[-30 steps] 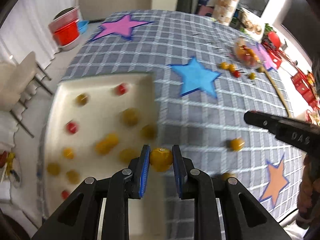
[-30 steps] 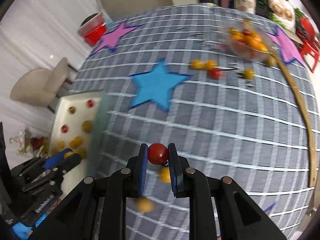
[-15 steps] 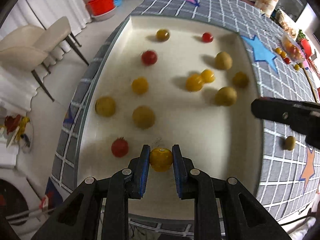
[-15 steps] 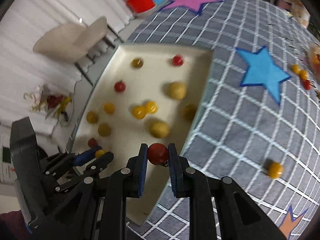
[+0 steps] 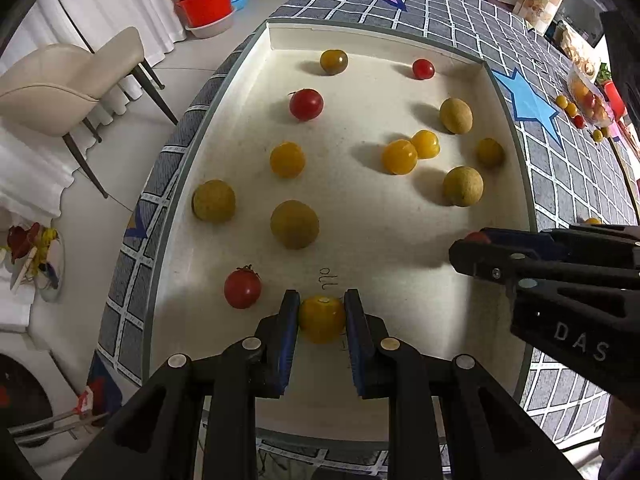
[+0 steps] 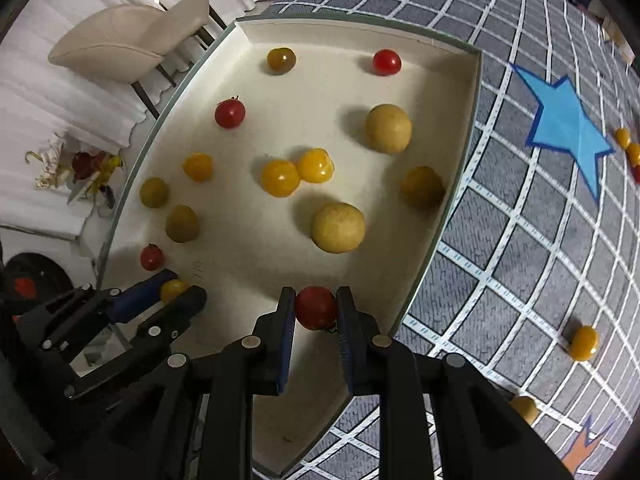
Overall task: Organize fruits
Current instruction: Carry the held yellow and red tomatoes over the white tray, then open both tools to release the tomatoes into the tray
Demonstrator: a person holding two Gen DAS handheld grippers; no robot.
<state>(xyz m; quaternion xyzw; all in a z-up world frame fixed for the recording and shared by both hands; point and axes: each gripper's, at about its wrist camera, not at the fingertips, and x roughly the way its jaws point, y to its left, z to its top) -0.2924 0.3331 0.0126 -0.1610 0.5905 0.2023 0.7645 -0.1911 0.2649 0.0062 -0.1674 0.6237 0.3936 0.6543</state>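
Tray (image 5: 256, 92) w/ scattered tomatoes (image 5: 306, 104)

Scattered fruits (image 5: 294, 224) crowd the tray (image 5: 508, 168); its near floor lies bare.

You see a table (image 6: 500, 216) under a grey checked cloth (image 5: 560, 184) with coloured stars. On it lies a cream tray (image 5: 508, 128) at your 12 o'clock. Loose yellow tomatoes (image 6: 583, 343) lie on the cloth at 3 o'clock in the right wrist view.
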